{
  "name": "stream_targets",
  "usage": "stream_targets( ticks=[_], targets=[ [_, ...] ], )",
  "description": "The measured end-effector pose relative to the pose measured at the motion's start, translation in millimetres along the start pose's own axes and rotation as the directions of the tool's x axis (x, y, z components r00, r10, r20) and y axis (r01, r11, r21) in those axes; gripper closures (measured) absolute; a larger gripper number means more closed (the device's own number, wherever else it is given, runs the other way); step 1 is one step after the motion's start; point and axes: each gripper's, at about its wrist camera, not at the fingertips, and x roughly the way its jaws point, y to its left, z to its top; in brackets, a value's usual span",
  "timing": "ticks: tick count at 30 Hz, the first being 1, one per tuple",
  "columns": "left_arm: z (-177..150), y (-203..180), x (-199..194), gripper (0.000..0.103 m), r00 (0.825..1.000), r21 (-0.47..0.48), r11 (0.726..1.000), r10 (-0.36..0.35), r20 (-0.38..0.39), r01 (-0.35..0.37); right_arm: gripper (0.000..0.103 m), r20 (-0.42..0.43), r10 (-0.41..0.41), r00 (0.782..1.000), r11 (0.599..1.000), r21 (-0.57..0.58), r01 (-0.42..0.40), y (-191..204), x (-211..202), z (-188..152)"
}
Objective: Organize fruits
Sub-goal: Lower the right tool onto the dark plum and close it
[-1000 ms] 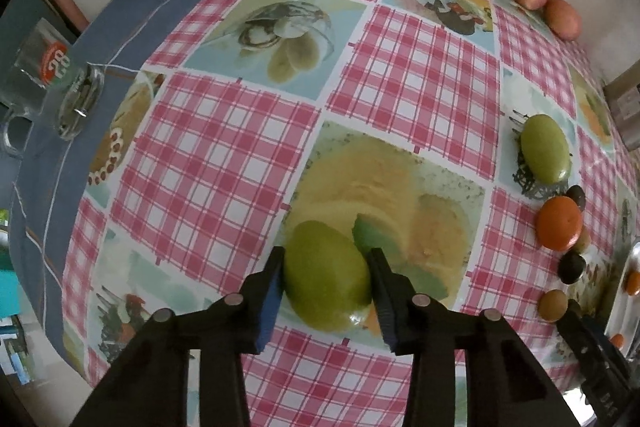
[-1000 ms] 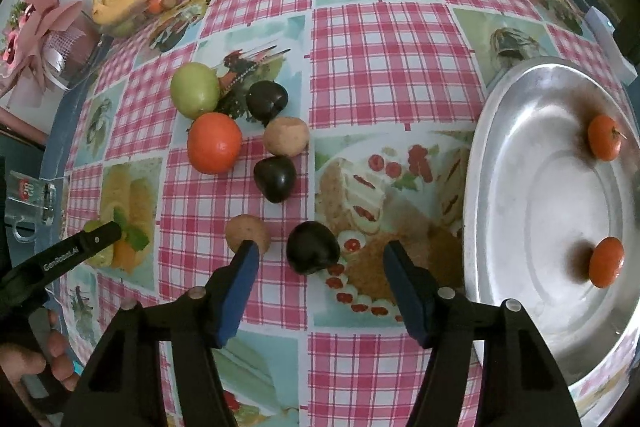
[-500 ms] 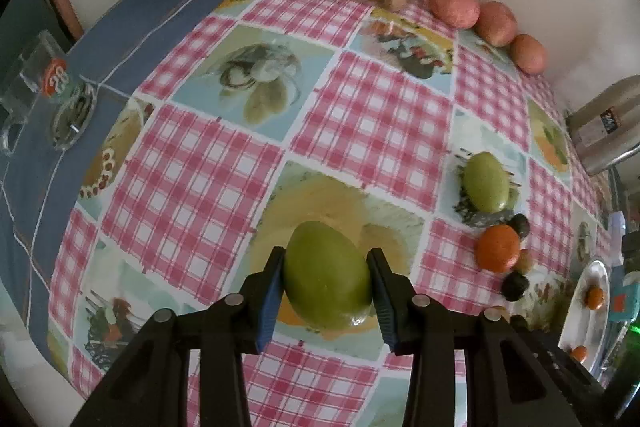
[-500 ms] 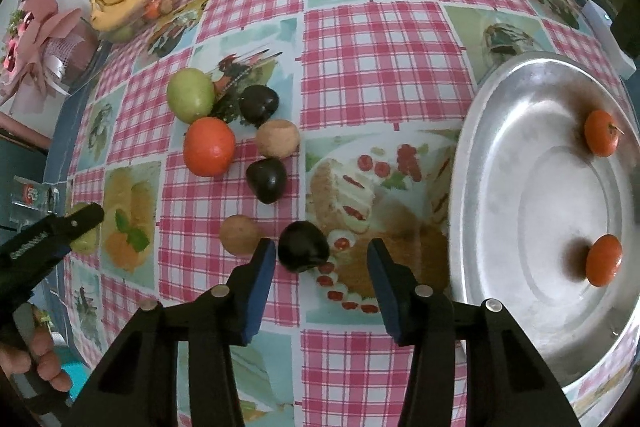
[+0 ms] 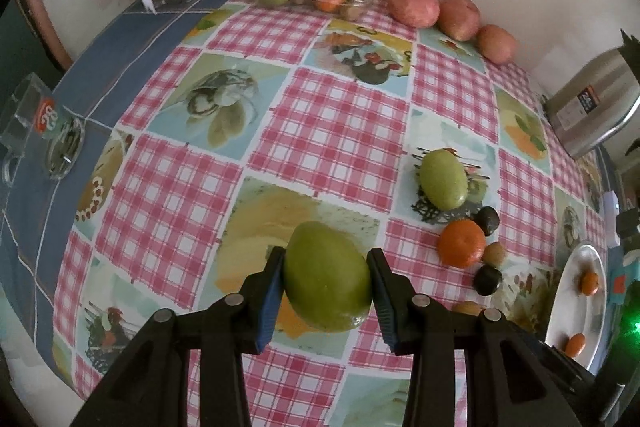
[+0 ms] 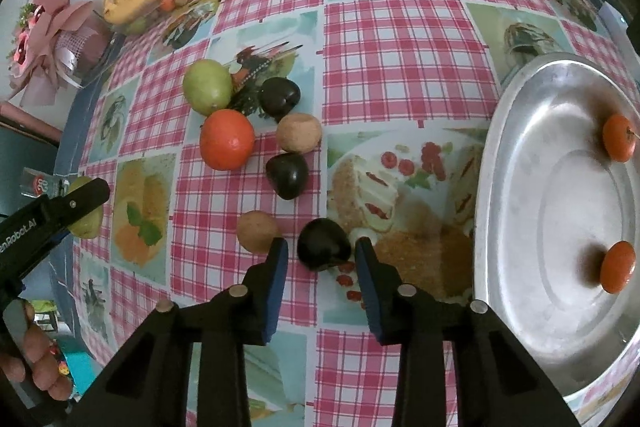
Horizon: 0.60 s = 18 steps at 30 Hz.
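Two fruits in hand at once. Left gripper [image 5: 326, 277] clamped on a green mango [image 5: 326, 275], pads pressing its two long flanks, fruit lifted clear of the tablecloth [image 5: 320, 123] toward the near edge of the table. Likely firm and fairly heavy, smooth skin; broad middle the right place to hold, as now, not the tapering ends.

Right gripper [image 6: 322, 259] closing around a dark plum [image 6: 324, 245], still resting on the tablecloth just short of the steel tray [image 6: 492, 163] at the right edge. Right pad touching or nearly touching the plum, a sliver of gap showing at the left pad, so not yet gripped. Probably light, round and glossy, apt to roll or squirt out; soft enough to bruise. Best squeezed gently across the widest part, dead centre on the pads.

Close to the left pad, a small brown fruit [image 6: 258, 231], risking a nudge. Two tangerines [image 6: 618, 267] already in the tray.
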Motion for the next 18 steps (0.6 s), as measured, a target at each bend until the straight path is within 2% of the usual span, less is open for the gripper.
stream_targets(
  ticks=[2, 5, 12, 18],
  targets=[
    [-1, -3, -2, 0.06, 1.0, 0.008, 1.0, 0.003, 0.003, -0.003, 0.067, -0.004, 0.007, 1.0, 1.0, 0.005, -0.007, -1, 2, 0],
    [-1, -5, -2, 0.06, 1.0, 0.013, 1.0, 0.001, 0.004, -0.001, 0.073, -0.002, 0.023, 1.0, 1.0, 0.013, -0.023, -5, 1, 0],
    [-1, -8, -4, 0.06, 1.0, 0.023, 1.0, 0.0, 0.008, 0.0, 0.074, 0.015, 0.057, 0.998, 0.998, 0.025, -0.057, -9, -6, 1],
    [-2, -11, -7, 0.06, 1.0, 0.014, 1.0, -0.021, 0.014, 0.021, 0.074, 0.071, 0.068, 0.995, 0.997, 0.032, -0.07, -11, -25, 4]
  ],
)
